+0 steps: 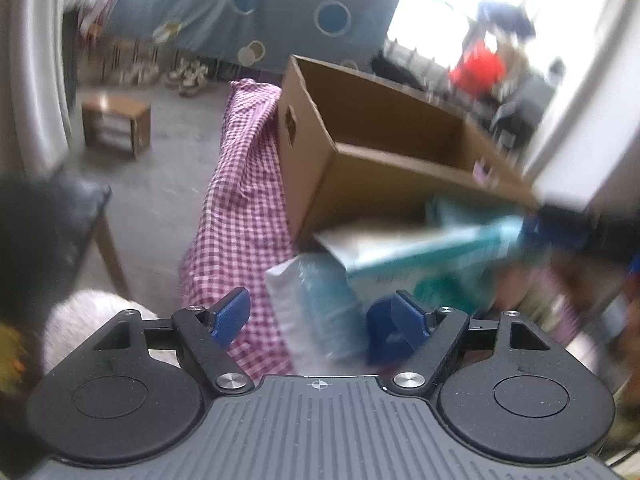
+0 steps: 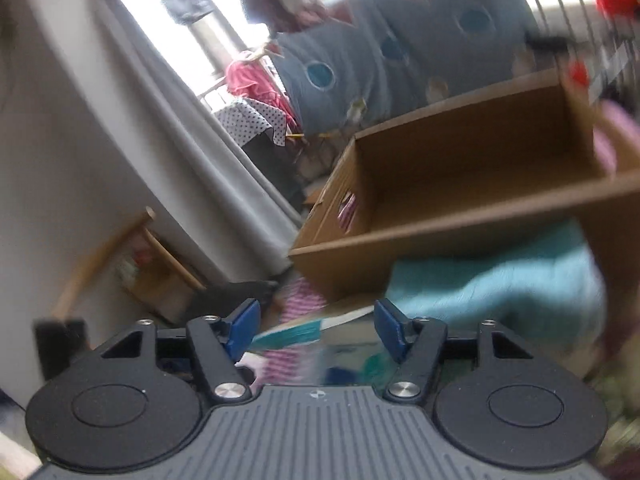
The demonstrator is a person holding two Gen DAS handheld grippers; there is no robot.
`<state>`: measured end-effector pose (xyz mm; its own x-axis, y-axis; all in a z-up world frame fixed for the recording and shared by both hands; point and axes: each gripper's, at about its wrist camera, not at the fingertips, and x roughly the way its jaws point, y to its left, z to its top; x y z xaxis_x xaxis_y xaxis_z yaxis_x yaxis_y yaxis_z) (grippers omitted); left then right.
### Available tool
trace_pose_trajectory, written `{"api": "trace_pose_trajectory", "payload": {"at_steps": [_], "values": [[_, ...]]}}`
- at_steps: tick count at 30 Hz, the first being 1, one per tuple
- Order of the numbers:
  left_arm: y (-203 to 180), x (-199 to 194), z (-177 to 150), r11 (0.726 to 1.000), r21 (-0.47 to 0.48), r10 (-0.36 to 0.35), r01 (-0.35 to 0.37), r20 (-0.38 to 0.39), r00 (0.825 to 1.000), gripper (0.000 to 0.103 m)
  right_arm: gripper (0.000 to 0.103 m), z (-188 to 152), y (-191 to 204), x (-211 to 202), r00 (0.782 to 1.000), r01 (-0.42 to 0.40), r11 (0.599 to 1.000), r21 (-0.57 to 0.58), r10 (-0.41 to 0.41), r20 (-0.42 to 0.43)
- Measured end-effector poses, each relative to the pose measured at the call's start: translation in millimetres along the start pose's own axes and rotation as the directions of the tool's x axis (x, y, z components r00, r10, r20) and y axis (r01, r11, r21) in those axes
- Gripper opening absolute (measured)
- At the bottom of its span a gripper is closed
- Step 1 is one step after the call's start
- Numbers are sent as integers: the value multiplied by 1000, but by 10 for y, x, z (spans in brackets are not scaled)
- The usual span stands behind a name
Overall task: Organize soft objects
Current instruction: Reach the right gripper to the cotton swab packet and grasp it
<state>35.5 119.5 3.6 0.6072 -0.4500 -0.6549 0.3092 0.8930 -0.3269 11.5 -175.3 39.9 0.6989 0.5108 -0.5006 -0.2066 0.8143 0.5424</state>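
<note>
A large grey-blue quilt [image 1: 256, 12] with blue circles hangs across the back of the room, and a pale curtain [image 2: 192, 128] falls beside the window. In front of these an open cardboard box [image 1: 360, 176] stands on a surface draped with a pink-and-white checked cloth [image 1: 244, 200]. The box's long axis runs from near left to far right in the left wrist view, its open top faces up, and a hand-hole in its short end wall faces the camera's left. Its inside looks bare as far as either view reaches.

Against the near wall of the box lies a teal soft pack [image 1: 432, 256], its long axis roughly along the box's long side; the right wrist view shows a teal, quilted-looking mass [image 2: 496, 292] at the same wall, too blurred to tell what it is. Just nearer lies a clear-wrapped pack with pale blue contents [image 1: 316, 312], its long axis pointing away from the camera toward the box.

The left gripper [image 1: 316, 316] has its blue pads apart, with the clear-wrapped pack between them; whether they press on it cannot be told. The right gripper [image 2: 316, 326] also stands with pads apart above blurred teal packaging, with no visible grip.
</note>
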Motion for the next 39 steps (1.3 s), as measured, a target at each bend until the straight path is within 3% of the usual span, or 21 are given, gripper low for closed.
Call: {"api": "trace_pose_trajectory", "payload": {"at_steps": [6,10,17,27,30,39], "values": [[427,102,298,957,-249,-156,151,-3,988,78,46,32,-394,205,993,-68,950,306,93,-66],[535,416,444,902,-368,-272,227,-73,960,78,42,35,-435,310,992,-35,939,341,73,-99],[501,867,505,854,-441,-385,277,-175,906,71,35,50,-493,526,990,-15,917,399,70,-122],[408,1125,574,883,-401,-350,244,-218,911,60,26,2,-610,723,992,-10,893,451,66,-109],[427,1186,542,872,-416,-368,258,-211,905,51,18,-24,-622,749,993,-13,890,456,67,-101],[321,920,537,891,-353,-353,285,-144,924,50,14,-12,-403,621,992,-69,931,358,103,-78]]}}
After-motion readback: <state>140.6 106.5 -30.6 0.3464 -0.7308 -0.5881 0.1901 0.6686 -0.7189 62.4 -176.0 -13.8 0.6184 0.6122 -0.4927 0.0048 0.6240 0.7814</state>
